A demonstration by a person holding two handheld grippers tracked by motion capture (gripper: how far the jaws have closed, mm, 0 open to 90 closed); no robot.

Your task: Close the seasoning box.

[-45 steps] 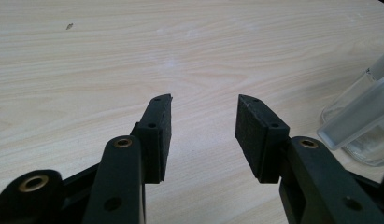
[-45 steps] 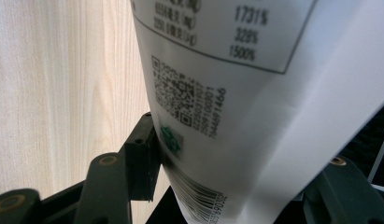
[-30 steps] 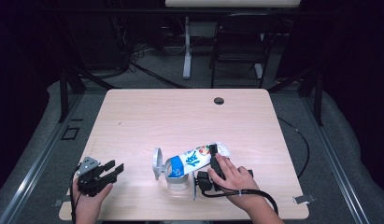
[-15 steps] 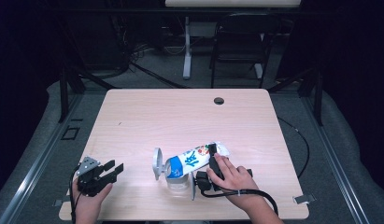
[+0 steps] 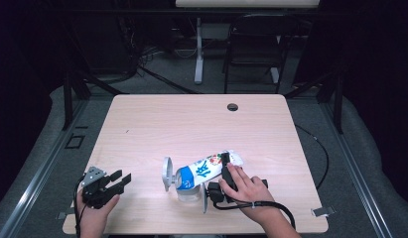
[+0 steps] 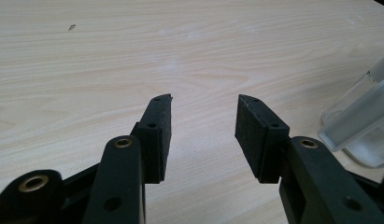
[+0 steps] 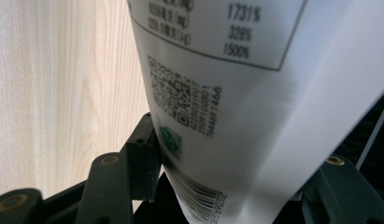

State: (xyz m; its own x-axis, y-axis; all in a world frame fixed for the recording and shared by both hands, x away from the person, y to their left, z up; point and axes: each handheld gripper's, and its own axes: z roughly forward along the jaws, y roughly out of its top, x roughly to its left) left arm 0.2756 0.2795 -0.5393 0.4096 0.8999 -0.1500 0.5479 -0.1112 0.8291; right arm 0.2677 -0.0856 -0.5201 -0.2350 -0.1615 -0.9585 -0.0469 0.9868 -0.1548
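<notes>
A white package with a blue printed label [image 5: 204, 168] lies tilted low over the table, its blue end down to the left above a clear cup [image 5: 189, 192]. My right gripper [image 5: 225, 166] is shut on the package's white end. In the right gripper view the package [image 7: 236, 93] shows a QR code and a barcode, and the left pad [image 7: 143, 158] presses against it. My left gripper [image 5: 119, 181] rests near the table's front left corner, open with nothing between its pads [image 6: 157, 135]. The clear cup [image 6: 362, 121] stands off to its right.
A pale round disc [image 5: 167, 173] stands on edge at the package's left end. The light wood table [image 5: 191, 124] has a dark cable hole [image 5: 233, 107] near its back edge. A chair and a desk leg stand beyond the table. A cable trails from the right hand.
</notes>
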